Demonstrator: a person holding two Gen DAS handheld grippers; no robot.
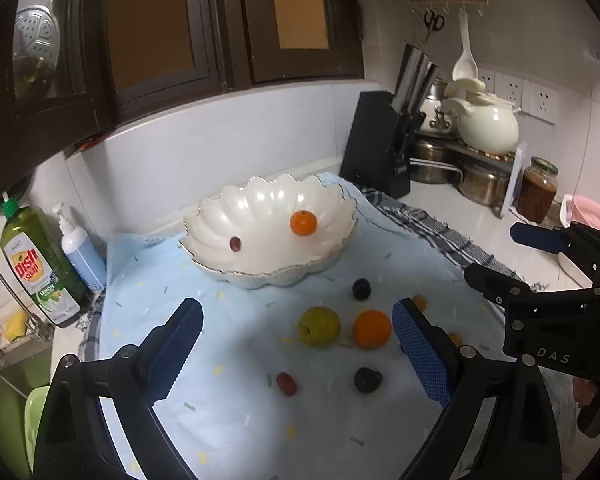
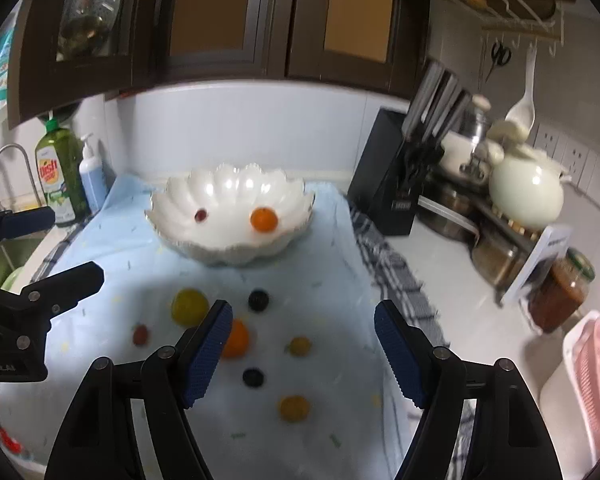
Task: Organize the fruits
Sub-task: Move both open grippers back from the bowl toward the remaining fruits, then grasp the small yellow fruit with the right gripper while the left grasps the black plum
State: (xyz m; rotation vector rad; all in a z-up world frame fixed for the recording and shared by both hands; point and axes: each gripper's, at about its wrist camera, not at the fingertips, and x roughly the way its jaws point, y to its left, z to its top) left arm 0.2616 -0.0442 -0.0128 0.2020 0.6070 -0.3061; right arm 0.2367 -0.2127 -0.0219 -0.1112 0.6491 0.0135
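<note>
A white scalloped bowl (image 1: pixel 268 276) stands at the back of a light blue cloth (image 1: pixel 236 400) and holds a small orange (image 1: pixel 303 223) and a red grape (image 1: pixel 235 243). Loose on the cloth lie a yellow-green apple (image 1: pixel 319 327), an orange (image 1: pixel 372 329), two dark plums (image 1: pixel 361 289) (image 1: pixel 367 379), a red grape (image 1: pixel 286 384) and small yellow fruits (image 2: pixel 295 408). My left gripper (image 1: pixel 296 332) is open and empty above the apple and orange. My right gripper (image 2: pixel 302 332) is open and empty above the fruits; it also shows in the left wrist view (image 1: pixel 500 256).
A black knife block (image 1: pixel 380 148) stands behind the cloth on the right, with pots and a cream teapot (image 1: pixel 488 124) beyond. A brown jar (image 1: pixel 536 190) and pink basket (image 2: pixel 596 364) sit far right. Dish soap (image 1: pixel 40 268), a pump bottle (image 1: pixel 80 248) and sink are left.
</note>
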